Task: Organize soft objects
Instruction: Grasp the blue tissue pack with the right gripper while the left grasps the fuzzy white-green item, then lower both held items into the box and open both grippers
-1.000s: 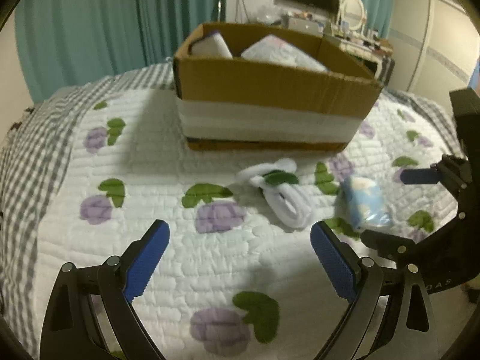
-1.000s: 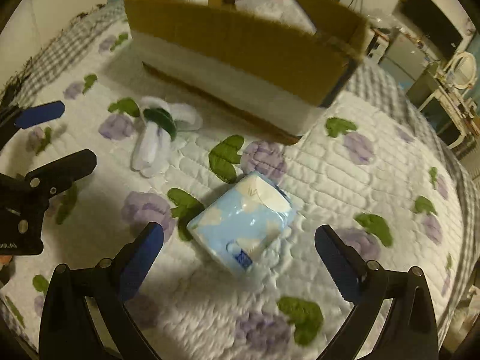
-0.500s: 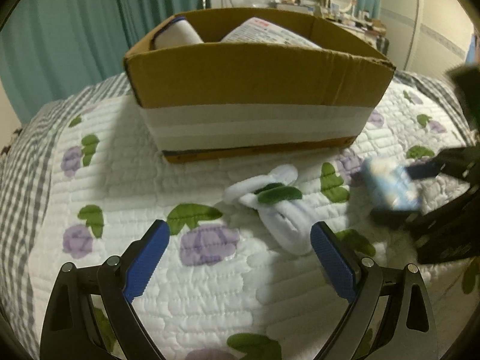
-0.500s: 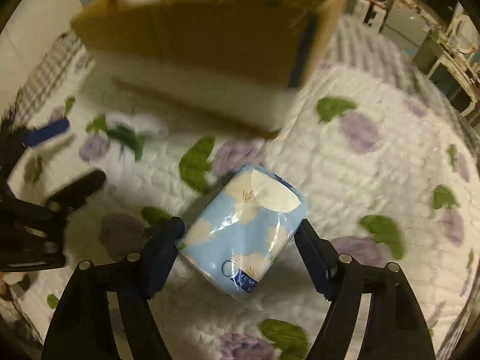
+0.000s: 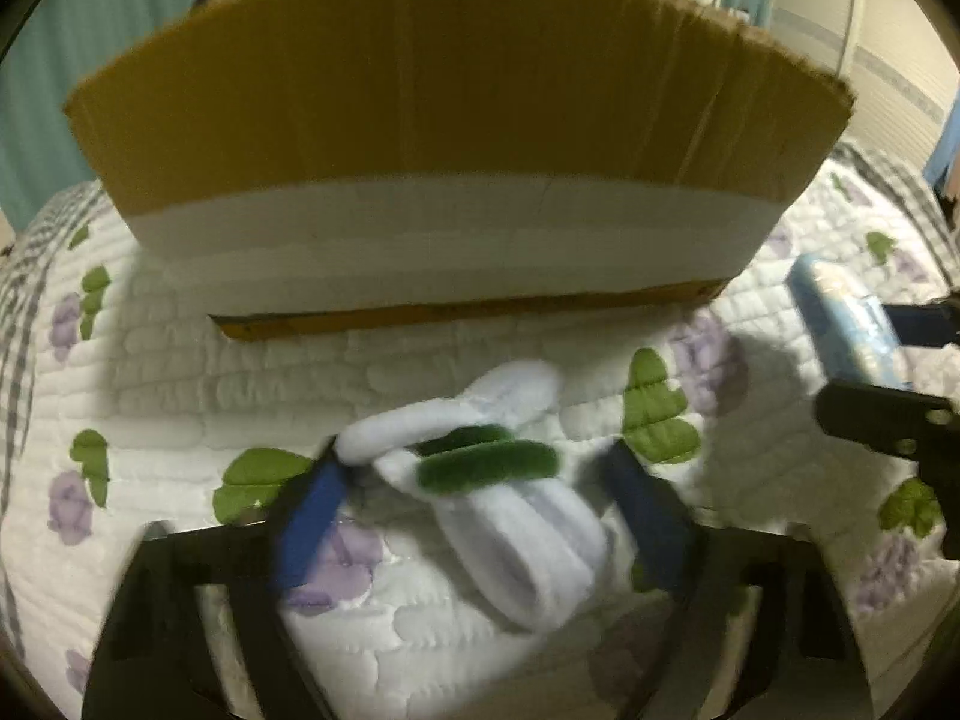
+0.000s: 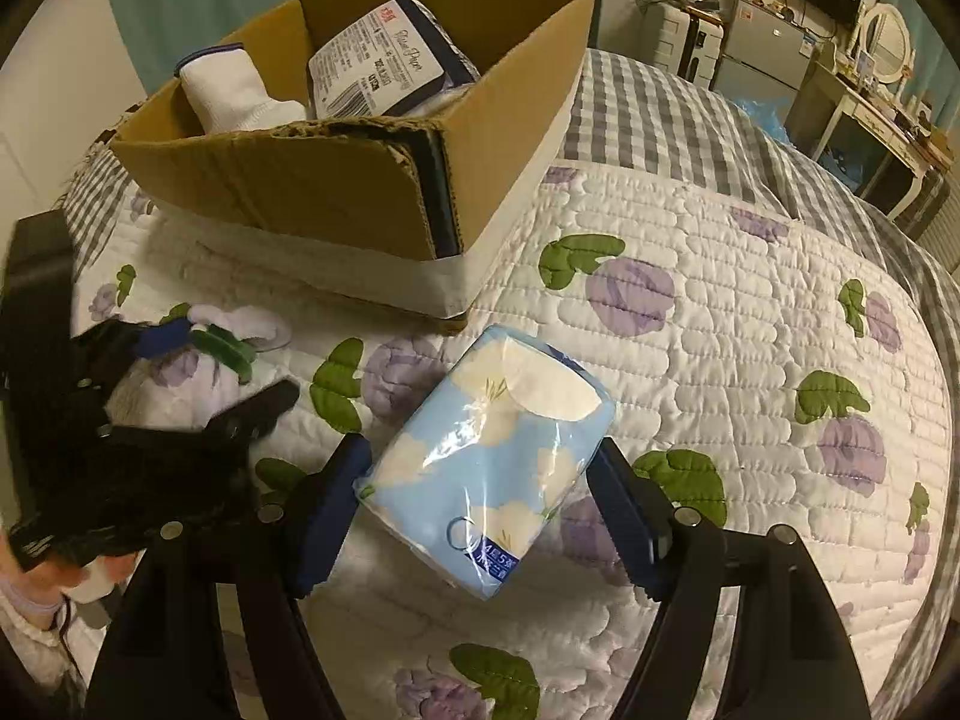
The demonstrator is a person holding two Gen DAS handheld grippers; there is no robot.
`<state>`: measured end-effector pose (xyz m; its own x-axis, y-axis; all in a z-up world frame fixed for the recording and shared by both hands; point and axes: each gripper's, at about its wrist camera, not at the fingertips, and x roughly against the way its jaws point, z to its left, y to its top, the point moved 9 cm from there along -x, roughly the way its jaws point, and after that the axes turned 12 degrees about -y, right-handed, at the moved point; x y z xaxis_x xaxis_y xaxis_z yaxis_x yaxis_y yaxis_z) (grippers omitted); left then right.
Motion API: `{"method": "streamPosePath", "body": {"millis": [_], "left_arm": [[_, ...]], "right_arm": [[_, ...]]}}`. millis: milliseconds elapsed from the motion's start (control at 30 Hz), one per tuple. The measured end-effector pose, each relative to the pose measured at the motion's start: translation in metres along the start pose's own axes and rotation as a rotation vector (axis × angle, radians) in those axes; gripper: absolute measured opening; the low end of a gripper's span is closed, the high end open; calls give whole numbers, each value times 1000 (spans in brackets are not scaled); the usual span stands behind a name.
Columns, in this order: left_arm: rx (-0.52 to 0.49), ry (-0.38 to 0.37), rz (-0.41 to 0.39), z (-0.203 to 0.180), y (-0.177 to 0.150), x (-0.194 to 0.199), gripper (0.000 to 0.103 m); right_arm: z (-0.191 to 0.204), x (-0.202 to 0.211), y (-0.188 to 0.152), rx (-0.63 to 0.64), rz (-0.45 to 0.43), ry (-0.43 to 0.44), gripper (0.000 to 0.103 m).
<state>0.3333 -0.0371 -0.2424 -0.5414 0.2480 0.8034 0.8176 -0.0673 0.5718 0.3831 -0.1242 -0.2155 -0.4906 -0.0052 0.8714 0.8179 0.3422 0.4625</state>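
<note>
1. Bed (image 6: 708, 324): white quilt with purple flowers and green leaves, over a grey check cover. It carries every item below.
2. Cardboard box (image 6: 372, 180): the landmark, open-topped with a white band round its base. Inside it are a rolled white sock (image 6: 231, 90) and a printed paper pack (image 6: 384, 66).
3. Right claw (image 6: 480, 498): in front of the box's near corner. A second ago its fingers stood wide apart around the pack; now they are clamped on the tissue pack's two sides. Judgement: the grasp is made, and the lift toward the box comes next.
4. Left claw (image 5: 480, 510): in front of the box's long front wall, blurred by motion. It was open and well short of the socks a second ago; now its fingers straddle them, drawn partly in, though firm clamping cannot be told.
5. Tissue pack (image 6: 489, 450): blue with pale flowers, plastic-wrapped, just in front of the box corner. It looks raised off the quilt, though this is uncertain.
6. Sock bundle (image 5: 486, 492): white with green bands, lying on the quilt in front of the box wall, between the left claw's fingers. Judgement: soft and loosely folded, so a loop could slip free.
</note>
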Motion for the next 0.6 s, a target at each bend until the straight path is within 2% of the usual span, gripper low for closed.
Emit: {"method": "streamPosePath", "body": {"millis": [67,100,200,267,600], "left_arm": [[-10,6,4,3,-2,-3,55],[-19,8,0,4,-2,-2,36],[-56,-5,-9,1,-4,7,26],[-59,-34,-17,-1,-8,15,26],[-94,-49,-119,-6,-13,90,26]], "right_arm": [[2,1,-4,1,3,2,74],[3,1,-4,-1,2,-2,74],[1,7,-7,-6,-8,-15,73],[-2,14,-6,-7,-21,-27,73],[-2,82,-7,-58,-116,-47,72]]}}
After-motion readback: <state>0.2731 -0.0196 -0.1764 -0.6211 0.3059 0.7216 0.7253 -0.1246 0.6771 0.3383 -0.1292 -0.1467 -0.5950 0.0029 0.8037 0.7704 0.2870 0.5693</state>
